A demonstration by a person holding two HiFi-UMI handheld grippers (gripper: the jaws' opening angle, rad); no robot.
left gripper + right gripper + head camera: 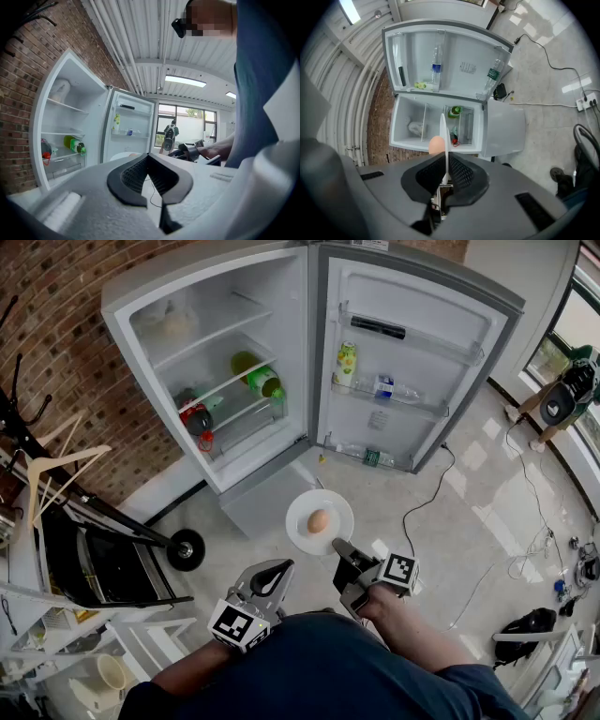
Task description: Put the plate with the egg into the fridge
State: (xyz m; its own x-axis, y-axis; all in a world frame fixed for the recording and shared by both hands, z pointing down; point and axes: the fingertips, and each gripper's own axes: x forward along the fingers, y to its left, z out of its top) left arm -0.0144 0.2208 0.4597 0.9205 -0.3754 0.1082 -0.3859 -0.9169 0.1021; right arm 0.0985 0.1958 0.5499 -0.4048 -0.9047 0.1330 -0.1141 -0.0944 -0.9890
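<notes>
The right gripper (339,547) is clamped on the near rim of a round white plate (302,532). Its ribbed black pads (461,172) pinch the thin edge, which shows edge-on in the right gripper view. A smooth tan egg (318,520) sits near the plate's middle. The plate hangs level in the air over the glossy tiled floor (450,549), in front of the fridge (122,329) and still outside it. The left gripper (279,568) is low beside the right one and apart from the plate, its grey jaws met at the tips with nothing between them.

The fridge's upper door (417,352) is swung wide to the right, so the white compartment faces the plate with bare floor between them. On its wire-edged shelves are a pale bundle (173,322), too blurred to name, with free shelf beside it. Lower down are a green bottle (259,377) lying on its side and a red-capped item (197,418). The door racks hold a yellow-green bottle (346,362) and clear water bottles (394,388). The grey lower door (258,498) is shut. A black cable (422,507) trails across the tiles to the right of the plate.

A dark blue sleeve and torso (328,671) cut off the back of both grippers in the head view, and the plate's edge hides part of the egg in the right gripper view
</notes>
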